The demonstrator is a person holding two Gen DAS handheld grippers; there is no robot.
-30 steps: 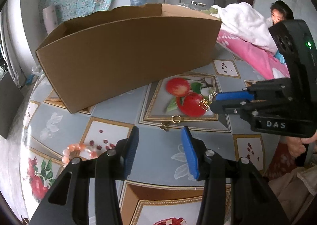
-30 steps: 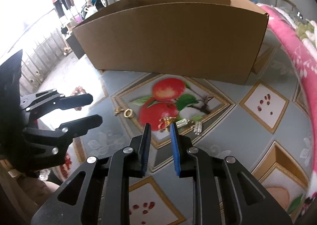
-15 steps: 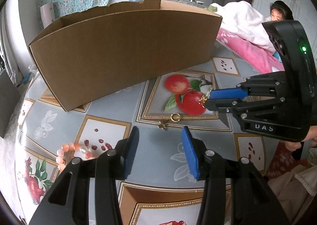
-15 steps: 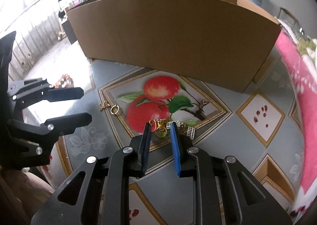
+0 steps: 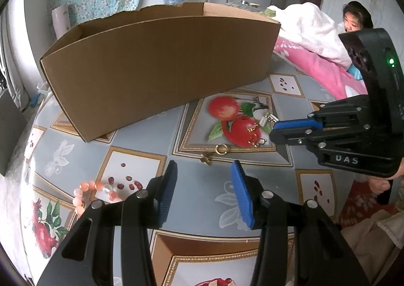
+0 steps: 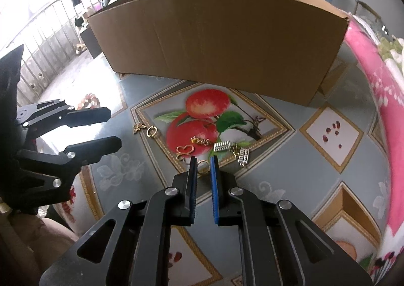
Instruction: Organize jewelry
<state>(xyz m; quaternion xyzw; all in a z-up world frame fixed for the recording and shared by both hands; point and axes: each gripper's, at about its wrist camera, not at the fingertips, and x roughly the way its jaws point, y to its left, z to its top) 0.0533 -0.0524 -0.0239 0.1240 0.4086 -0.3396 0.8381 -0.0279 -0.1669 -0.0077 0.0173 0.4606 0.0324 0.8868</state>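
Note:
A brown cardboard box (image 5: 156, 69) (image 6: 222, 41) stands at the back of the table. Gold jewelry pieces (image 6: 185, 151) and silver clasps (image 6: 222, 146) lie on the apple print, and a gold ring (image 6: 203, 167) sits just in front of my right gripper (image 6: 202, 160), whose jaws are a narrow gap apart and empty. A gold ring (image 5: 221, 148) and a gold flower charm (image 5: 205, 159) lie ahead of my left gripper (image 5: 204, 172), which is open and empty. A pink bead bracelet (image 5: 93, 192) lies to its left. The right gripper (image 5: 274, 129) shows at the right in the left wrist view.
The table has a blue-grey fruit-print cloth (image 5: 75, 149). A pink blanket (image 6: 378, 99) borders the right side. A person (image 5: 356, 18) lies under a white cover at the back right. A railing (image 6: 45, 41) and hung clothes are at the far left.
My right gripper has pulled back and lowered toward the table, so the gold and silver pieces now lie just past its tips. My left gripper has stayed open and drifted slightly.

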